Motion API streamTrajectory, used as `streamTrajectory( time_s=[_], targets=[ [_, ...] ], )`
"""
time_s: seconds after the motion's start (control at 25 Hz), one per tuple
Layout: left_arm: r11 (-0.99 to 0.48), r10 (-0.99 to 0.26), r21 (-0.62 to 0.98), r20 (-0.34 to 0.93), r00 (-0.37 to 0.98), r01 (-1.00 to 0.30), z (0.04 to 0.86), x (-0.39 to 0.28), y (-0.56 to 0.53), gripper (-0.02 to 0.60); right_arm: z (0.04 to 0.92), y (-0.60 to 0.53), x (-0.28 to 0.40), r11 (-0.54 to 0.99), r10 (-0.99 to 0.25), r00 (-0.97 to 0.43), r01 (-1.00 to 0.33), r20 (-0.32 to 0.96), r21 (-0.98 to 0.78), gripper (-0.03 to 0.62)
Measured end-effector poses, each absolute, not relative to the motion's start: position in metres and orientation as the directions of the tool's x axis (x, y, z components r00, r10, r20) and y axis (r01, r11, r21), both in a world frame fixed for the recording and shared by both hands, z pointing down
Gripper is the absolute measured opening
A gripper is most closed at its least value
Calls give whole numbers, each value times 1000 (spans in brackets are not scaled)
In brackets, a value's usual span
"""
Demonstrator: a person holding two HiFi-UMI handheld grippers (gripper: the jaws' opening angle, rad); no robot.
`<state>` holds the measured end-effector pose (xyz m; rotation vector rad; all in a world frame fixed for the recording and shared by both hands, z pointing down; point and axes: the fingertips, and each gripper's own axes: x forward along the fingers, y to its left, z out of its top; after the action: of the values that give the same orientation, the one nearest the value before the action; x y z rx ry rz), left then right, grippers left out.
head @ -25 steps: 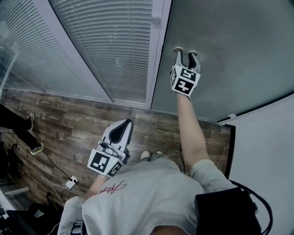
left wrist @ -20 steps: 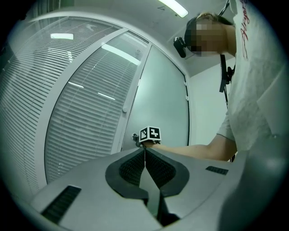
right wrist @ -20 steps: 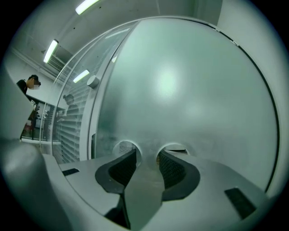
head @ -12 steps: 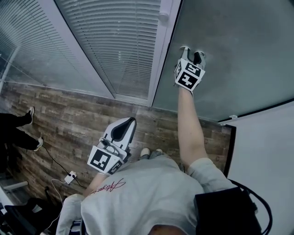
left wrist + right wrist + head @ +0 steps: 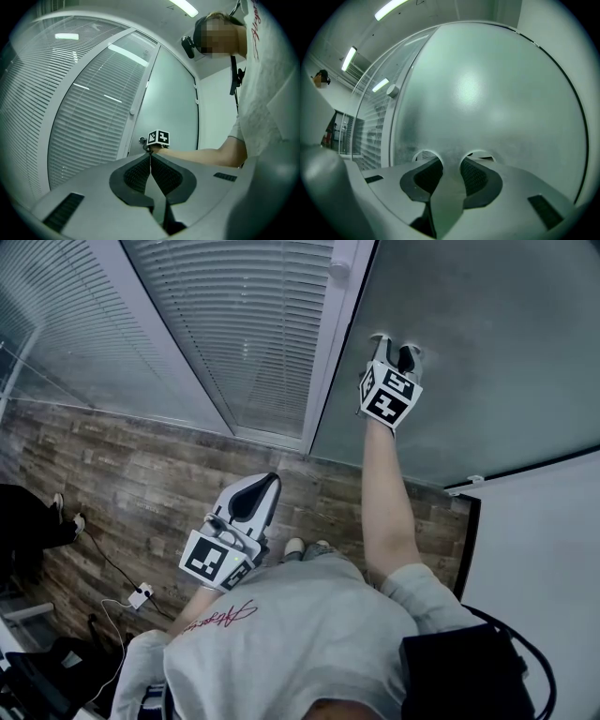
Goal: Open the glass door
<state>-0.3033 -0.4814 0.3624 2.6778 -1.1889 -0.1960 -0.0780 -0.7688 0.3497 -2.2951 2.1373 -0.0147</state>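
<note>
The frosted glass door [image 5: 487,352] fills the upper right of the head view. My right gripper [image 5: 394,345] reaches out on a straight arm with both fingertips up against the pane. In the right gripper view its jaws [image 5: 451,161] stand apart with only frosted glass [image 5: 487,93] showing in the gap. They have just been closing a little, with nothing between them. My left gripper [image 5: 265,482] hangs low near my body, away from the door. Its pads [image 5: 150,157] meet with nothing held.
A white frame post [image 5: 333,343] with a round knob [image 5: 339,268] separates the door from a window with blinds [image 5: 234,324]. A white wall [image 5: 544,549] stands to the right. On the wooden floor [image 5: 141,484] lie a power strip [image 5: 141,596] and cables; a bystander's shoe [image 5: 66,521] shows at left.
My right gripper stays at the glass, shifted only slightly. The left gripper has kept its place. The bystander's feet at the left have moved toward the picture's edge.
</note>
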Motion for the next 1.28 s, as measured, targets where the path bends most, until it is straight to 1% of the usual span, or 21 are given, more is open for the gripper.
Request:
streamTrajectory(
  time_s=[0.96, 1.28],
  targets=[
    [-722, -676, 241, -45, 736, -648, 364, -284, -471, 18, 350, -727, -87, -39, -999, 39, -999, -23, -10, 129],
    [-748, -647, 236, -49, 761, -621, 362, -271, -456, 18, 344, -695, -92, -10, -999, 11, -1000, -54, -14, 129]
  ],
)
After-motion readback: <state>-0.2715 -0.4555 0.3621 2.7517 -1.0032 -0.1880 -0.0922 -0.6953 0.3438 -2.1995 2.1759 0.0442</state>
